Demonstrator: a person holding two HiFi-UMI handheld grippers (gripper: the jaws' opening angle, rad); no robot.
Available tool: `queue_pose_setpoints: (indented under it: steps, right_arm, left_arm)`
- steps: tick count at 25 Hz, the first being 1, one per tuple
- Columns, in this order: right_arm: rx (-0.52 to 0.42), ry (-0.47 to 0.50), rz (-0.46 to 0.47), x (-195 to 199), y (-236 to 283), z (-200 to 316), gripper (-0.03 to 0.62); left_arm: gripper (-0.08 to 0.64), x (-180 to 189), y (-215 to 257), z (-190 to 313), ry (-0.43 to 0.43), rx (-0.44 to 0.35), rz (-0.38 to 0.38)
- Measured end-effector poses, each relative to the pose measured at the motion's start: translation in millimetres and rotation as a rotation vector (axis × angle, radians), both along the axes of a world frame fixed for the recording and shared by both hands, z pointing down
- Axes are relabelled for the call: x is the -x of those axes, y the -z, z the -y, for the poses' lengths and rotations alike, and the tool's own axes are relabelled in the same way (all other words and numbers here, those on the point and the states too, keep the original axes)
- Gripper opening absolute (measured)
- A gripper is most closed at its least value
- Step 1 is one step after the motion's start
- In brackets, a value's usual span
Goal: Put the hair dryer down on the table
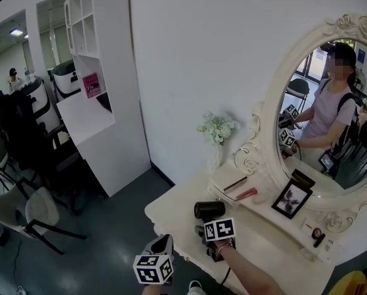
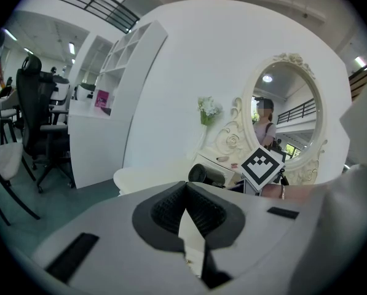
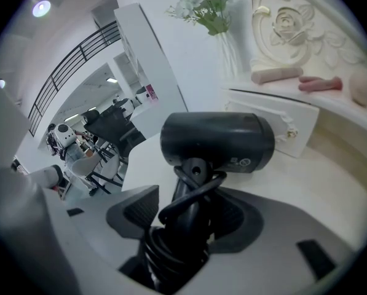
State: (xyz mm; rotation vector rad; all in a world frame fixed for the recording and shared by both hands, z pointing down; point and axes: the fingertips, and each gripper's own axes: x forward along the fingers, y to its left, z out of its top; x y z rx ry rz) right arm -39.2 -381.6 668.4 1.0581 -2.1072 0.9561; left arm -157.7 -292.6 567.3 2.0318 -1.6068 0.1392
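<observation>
The black hair dryer (image 1: 209, 209) is held upright over the left part of the white vanity table (image 1: 177, 211). My right gripper (image 1: 210, 225) is shut on its handle, which has the cord wound round it. In the right gripper view the dryer's barrel (image 3: 217, 141) lies crosswise above the jaws, and the handle and cord (image 3: 182, 226) fill my right gripper (image 3: 186, 212). Whether the dryer touches the tabletop is hidden. My left gripper (image 1: 161, 244) hangs off the table's front edge. In its own view my left gripper (image 2: 186, 192) is shut on nothing, and the dryer (image 2: 206, 175) shows ahead of it.
A raised shelf (image 1: 232, 178) at the table's back carries pink tubes (image 1: 246, 193) and a photo frame (image 1: 291, 198). A vase of white flowers (image 1: 217, 129) and an ornate oval mirror (image 1: 331, 103) stand behind. A white shelving unit (image 1: 91, 103) and chairs (image 1: 23, 214) are at the left.
</observation>
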Motion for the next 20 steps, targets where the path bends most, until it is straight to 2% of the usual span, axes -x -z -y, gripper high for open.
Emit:
queue_pose_setpoints:
  steps: [7, 15, 20]
  right_arm:
    - [-0.01, 0.002, -0.044, -1, 0, -2, 0.268]
    - [-0.082, -0.01, -0.064, -5, 11, -8, 0.267]
    - [-0.166, -0.046, -0.049, -13, 28, -9, 0.245]
  left_arm:
    - [0.0, 4, 1, -4, 0.013, 0.0, 0.003]
    - [0.0, 4, 2, -9, 0.011, -0.003, 0.006]
    - [0.0, 3, 5, -10, 0.004, -0.009, 0.009]
